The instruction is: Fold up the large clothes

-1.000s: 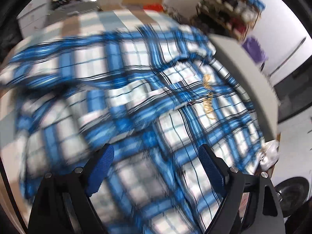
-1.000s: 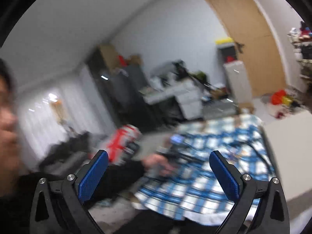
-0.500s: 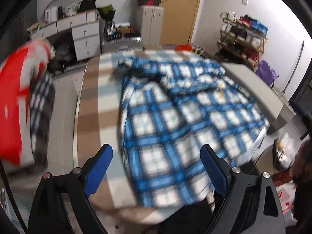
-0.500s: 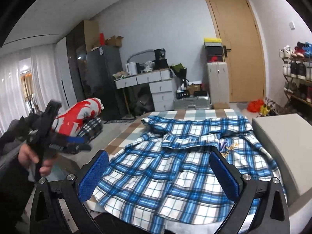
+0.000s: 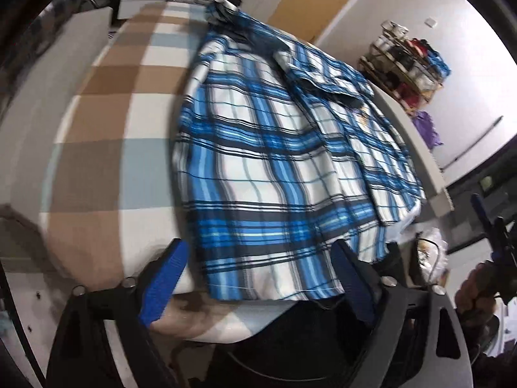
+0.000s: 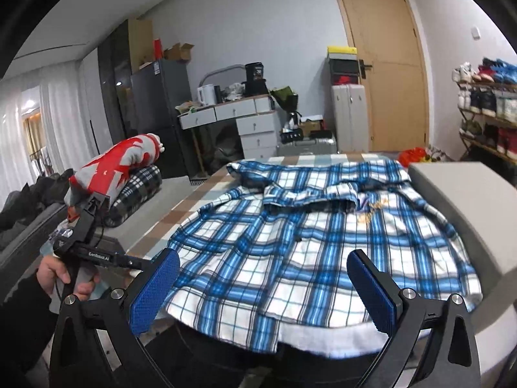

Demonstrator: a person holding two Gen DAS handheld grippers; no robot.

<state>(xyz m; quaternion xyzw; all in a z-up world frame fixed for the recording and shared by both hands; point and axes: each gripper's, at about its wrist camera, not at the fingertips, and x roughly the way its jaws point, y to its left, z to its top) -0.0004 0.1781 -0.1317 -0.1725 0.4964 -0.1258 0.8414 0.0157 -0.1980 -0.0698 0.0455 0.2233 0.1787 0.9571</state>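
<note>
From my left wrist view, motion blur smears the blue plaid shirt, which lies spread on the checked bed; its near hem hangs over the edge. My left hand-held gripper is closing, pads off the cloth. At 3 o'clock, only part of my right hand shows. From my right wrist view, the right hand-held gripper stands spread, empty, above the hem.
</note>
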